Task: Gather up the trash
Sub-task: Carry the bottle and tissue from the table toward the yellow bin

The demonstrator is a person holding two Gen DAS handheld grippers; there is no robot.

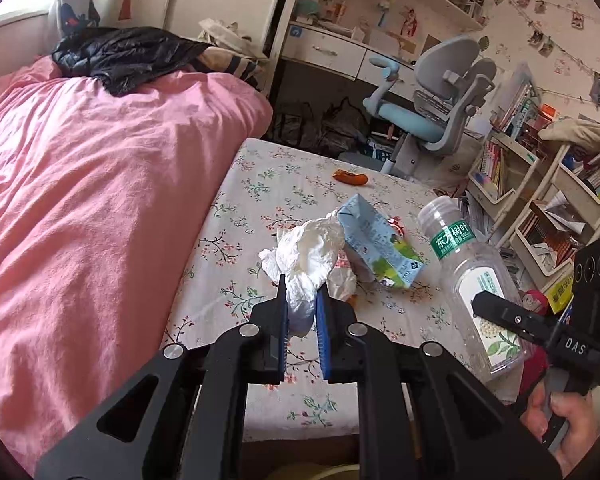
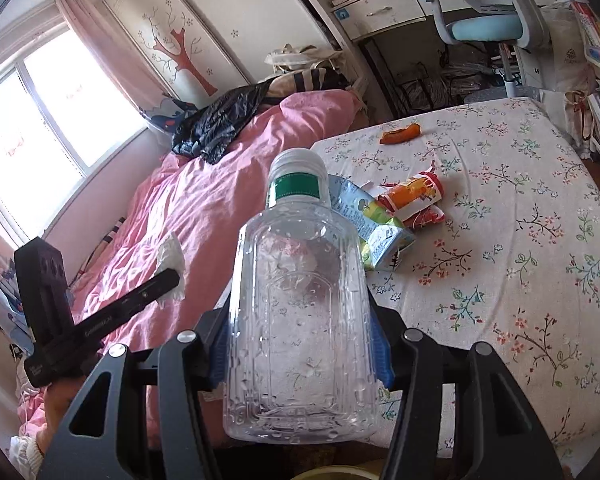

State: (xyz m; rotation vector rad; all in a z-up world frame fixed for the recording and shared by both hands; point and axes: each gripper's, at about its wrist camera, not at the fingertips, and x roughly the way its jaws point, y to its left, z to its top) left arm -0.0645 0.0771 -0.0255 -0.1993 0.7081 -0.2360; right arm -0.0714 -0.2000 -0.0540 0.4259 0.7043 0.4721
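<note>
My left gripper is shut on a crumpled white tissue, lifted above the floral-cloth table. In the right wrist view that same gripper shows at the left with the tissue in its tips. A clear empty plastic bottle with a green neck label sits between the blue pads of my right gripper, held off the table. Left on the cloth are a flattened blue-green carton, an orange-red wrapper and an orange scrap.
A bed with a pink cover runs along the table's left side, with a black bag at its head. A blue-grey desk chair stands behind the table. Crowded shelves line the right. A hand holds the right gripper.
</note>
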